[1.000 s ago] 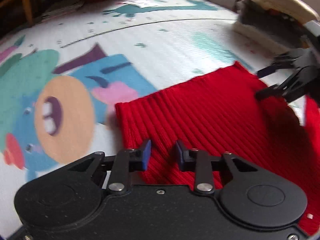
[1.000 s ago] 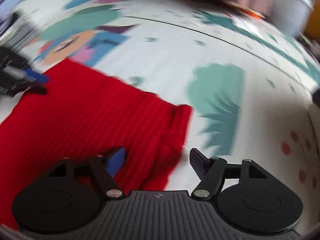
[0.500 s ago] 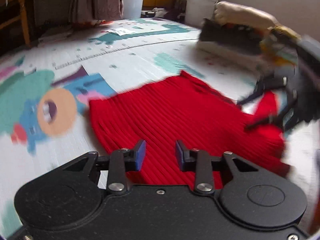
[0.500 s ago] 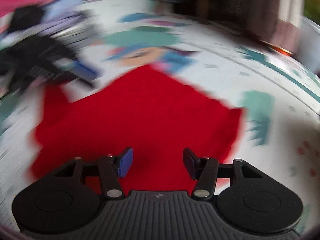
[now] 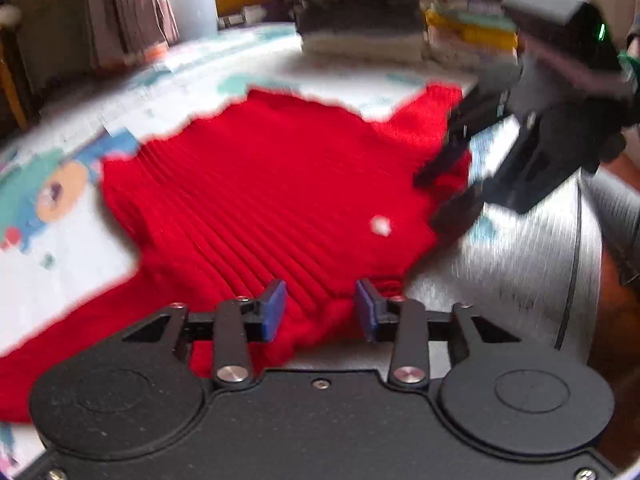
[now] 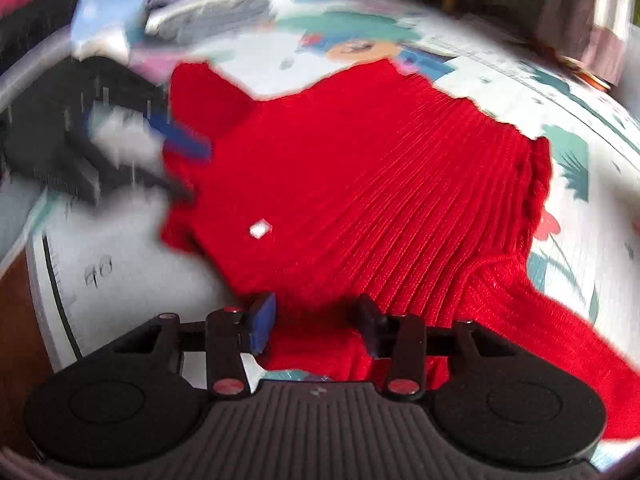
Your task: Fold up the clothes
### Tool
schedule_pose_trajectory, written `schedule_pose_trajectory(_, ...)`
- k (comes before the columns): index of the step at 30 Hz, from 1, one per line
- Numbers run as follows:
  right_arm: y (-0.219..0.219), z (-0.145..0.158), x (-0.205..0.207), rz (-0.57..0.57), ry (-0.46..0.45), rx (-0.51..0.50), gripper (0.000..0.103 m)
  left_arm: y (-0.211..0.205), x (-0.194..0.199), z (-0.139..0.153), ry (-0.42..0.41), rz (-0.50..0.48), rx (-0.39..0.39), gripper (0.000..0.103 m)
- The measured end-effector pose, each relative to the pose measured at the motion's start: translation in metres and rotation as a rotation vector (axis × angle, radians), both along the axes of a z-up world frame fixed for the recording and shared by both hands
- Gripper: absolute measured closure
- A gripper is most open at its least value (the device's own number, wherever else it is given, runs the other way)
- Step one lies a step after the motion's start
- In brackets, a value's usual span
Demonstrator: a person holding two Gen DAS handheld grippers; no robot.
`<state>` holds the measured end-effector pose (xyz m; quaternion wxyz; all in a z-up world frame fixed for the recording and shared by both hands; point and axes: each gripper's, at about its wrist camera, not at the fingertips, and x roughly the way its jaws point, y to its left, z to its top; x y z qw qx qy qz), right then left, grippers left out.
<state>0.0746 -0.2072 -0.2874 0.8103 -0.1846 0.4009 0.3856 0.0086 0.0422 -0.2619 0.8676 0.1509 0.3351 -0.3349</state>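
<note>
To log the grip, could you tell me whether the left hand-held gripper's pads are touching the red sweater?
Cannot tell: in the left wrist view, sweater lies between open pads, contact unclear.

Left gripper [image 5: 320, 312], matte black body, two round housings, silver pivot screws, blue finger pads, right gripper [image 6: 316, 322], ribbed grey-black top, pivot screws seemingly red-tinted, blue near-left pad

My own left gripper body hid the red sweater's [image 5: 256, 184] near hem. Its sleeve ran off the left edge, and motion blur smeared the folded clothes stack [image 5: 372, 4] beyond.
</note>
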Motion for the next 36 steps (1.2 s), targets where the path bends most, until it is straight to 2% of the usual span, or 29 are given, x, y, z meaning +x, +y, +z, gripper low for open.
schedule_pose_trajectory(2,0.002,0.005,-0.003,0.013,-0.003,-0.024,0.057,0.003,0.007,0.012,0.067,0.013,0.004,0.061)
schedule_pose_trajectory(3,0.004,0.009,-0.002,0.01,0.001,-0.024,0.057,0.003,0.016,0.02,0.05,0.017,0.006,0.062)
schedule_pose_trajectory(4,0.004,0.013,0.0,0.008,-0.005,-0.004,0.057,0.008,0.02,0.028,-0.002,0.032,-0.009,0.062)
schedule_pose_trajectory(6,0.007,0.022,0.0,0.016,-0.032,0.064,0.057,0.018,0.034,0.032,-0.047,0.075,-0.031,0.061)
schedule_pose_trajectory(8,0.016,0.012,0.002,0.014,-0.017,0.043,0.056,0.025,0.051,0.019,-0.023,0.123,0.01,0.058)
schedule_pose_trajectory(9,0.021,0.005,0.004,0.01,-0.003,0.021,0.053,0.029,0.057,0.008,0.008,0.136,0.021,0.05)
schedule_pose_trajectory(10,0.021,-0.003,0.002,0.009,0.007,0.016,0.044,0.033,0.064,-0.004,0.039,0.148,0.025,0.047)
schedule_pose_trajectory(12,0.018,-0.009,-0.011,0.047,-0.024,-0.012,0.04,0.033,0.073,-0.003,0.078,0.171,0.034,0.046)
schedule_pose_trajectory(14,0.013,-0.001,-0.018,0.063,-0.018,-0.018,0.041,0.035,0.07,0.006,0.02,0.186,0.022,0.046)
schedule_pose_trajectory(17,-0.012,0.017,-0.009,-0.062,-0.002,0.071,0.041,0.056,0.074,0.006,-0.027,0.261,0.024,0.046)
schedule_pose_trajectory(20,-0.03,0.021,0.013,-0.188,-0.021,0.088,0.041,0.087,0.09,-0.002,-0.017,0.411,0.028,0.046)
schedule_pose_trajectory(21,-0.035,0.02,0.019,-0.202,-0.034,0.077,0.04,0.099,0.094,-0.009,0.008,0.461,0.023,0.046)
schedule_pose_trajectory(22,-0.04,0.013,0.026,-0.215,-0.027,0.049,0.036,0.112,0.099,-0.018,0.039,0.507,0.017,0.045)
schedule_pose_trajectory(23,-0.045,0.001,0.032,-0.228,0.005,0.021,0.03,0.124,0.103,-0.027,0.07,0.554,0.01,0.036)
schedule_pose_trajectory(24,-0.054,-0.006,0.033,-0.242,0.021,0.044,0.03,0.129,0.106,-0.028,0.093,0.562,0.006,0.035)
schedule_pose_trajectory(26,-0.062,-0.002,0.025,-0.243,-0.01,0.043,0.032,0.123,0.109,-0.019,0.054,0.573,0.09,0.037)
schedule_pose_trajectory(29,-0.064,0.019,0.011,-0.246,-0.065,0.085,0.044,0.135,0.105,-0.006,-0.043,0.613,0.04,0.037)
schedule_pose_trajectory(30,-0.065,0.022,0.01,-0.252,-0.058,0.094,0.045,0.141,0.108,-0.01,-0.038,0.653,0.057,0.038)
schedule_pose_trajectory(32,-0.071,0.007,0.018,-0.322,0.046,0.073,0.05,0.157,0.121,-0.03,0.082,0.704,0.06,0.034)
schedule_pose_trajectory(33,-0.075,0.001,0.016,-0.34,0.064,0.08,0.051,0.168,0.126,-0.031,0.122,0.73,0.009,0.032)
schedule_pose_trajectory(35,-0.072,0.003,0.009,-0.281,0.018,0.027,0.052,0.171,0.135,-0.026,0.143,0.735,0.043,0.033)
schedule_pose_trajectory(36,-0.072,0.005,0.008,-0.271,0.016,0.014,0.052,0.169,0.138,-0.023,0.122,0.736,0.062,0.035)
